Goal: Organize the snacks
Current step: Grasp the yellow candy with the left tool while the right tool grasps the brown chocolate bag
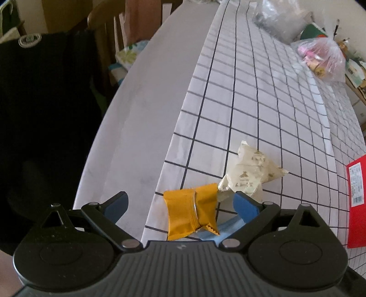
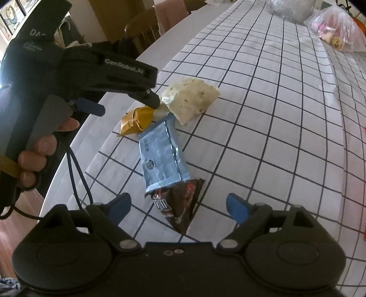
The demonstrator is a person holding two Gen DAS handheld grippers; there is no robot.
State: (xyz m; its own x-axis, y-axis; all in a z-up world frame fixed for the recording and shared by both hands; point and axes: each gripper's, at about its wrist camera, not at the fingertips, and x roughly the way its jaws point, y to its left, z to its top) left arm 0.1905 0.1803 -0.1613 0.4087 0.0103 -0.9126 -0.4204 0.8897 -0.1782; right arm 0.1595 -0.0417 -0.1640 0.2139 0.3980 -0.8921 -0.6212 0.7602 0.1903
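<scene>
An orange snack packet lies near the table's left edge, between the open fingers of my left gripper, not gripped. A cream snack packet lies just beyond it. In the right wrist view the orange packet, cream packet, a light-blue packet and a dark brown packet lie in a row. My right gripper is open over the brown packet. The left gripper shows there, held by a hand.
The table has a white grid-pattern cloth. A red box lies at the right edge. A clear bag of pink items and another plastic bag sit at the far end. Wooden chairs stand left.
</scene>
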